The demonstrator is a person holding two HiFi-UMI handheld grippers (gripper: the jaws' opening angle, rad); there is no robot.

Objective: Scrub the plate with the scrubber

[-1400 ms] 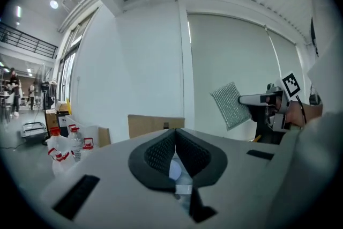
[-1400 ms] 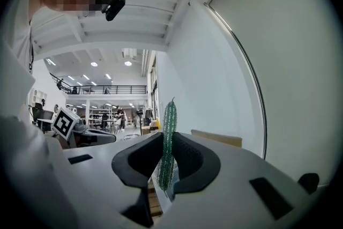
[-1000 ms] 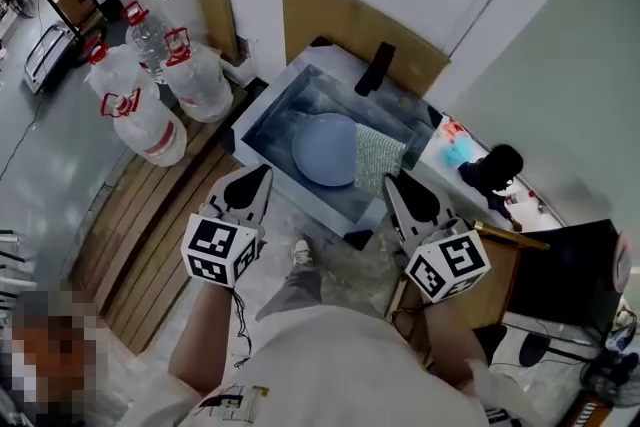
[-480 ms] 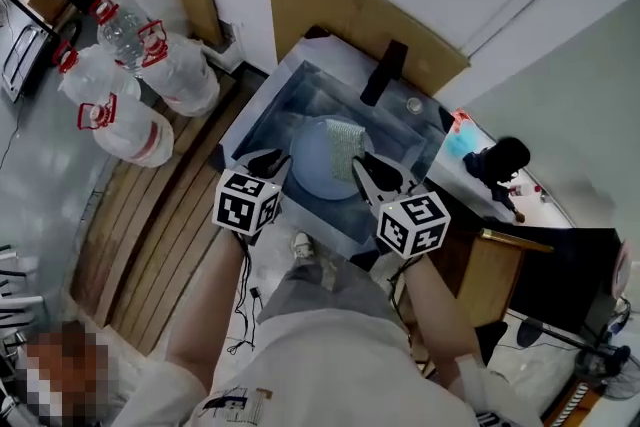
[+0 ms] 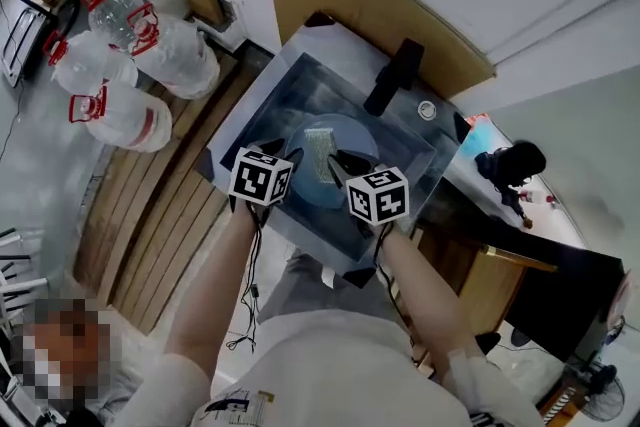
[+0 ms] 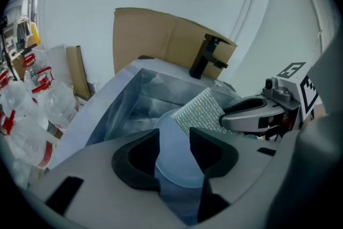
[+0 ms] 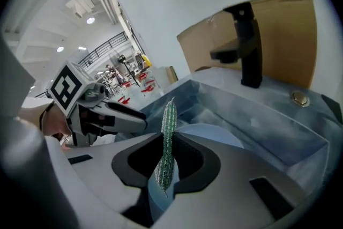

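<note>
A pale blue plate [image 5: 345, 177] lies in the steel sink [image 5: 243, 118]. My right gripper [image 5: 336, 161] is shut on the scrubber [image 5: 320, 153], a silvery-green mesh sheet that stands edge-on between its pads [image 7: 167, 142] above the plate [image 7: 214, 134]. My left gripper [image 5: 293, 159] is at the plate's near-left rim. Its jaws are opening, and the plate [image 6: 177, 155] shows in the gap between the black pads [image 6: 140, 154]. The scrubber [image 6: 201, 112] and the right gripper [image 6: 230, 114] are just right of that gap. The left gripper [image 7: 131, 117] also shows in the right gripper view.
A black faucet [image 5: 395, 75] stands on the sink's far rim, with a cardboard sheet [image 5: 340, 5] behind it against the wall. Large water jugs [image 5: 115, 105] sit on wooden slats [image 5: 150, 225] at the left. Small items [image 5: 505, 165] clutter the counter at the right.
Both grippers have moved forward from the near edge into the sink. The right one has carried the scrubber from beside the plate to over it.
</note>
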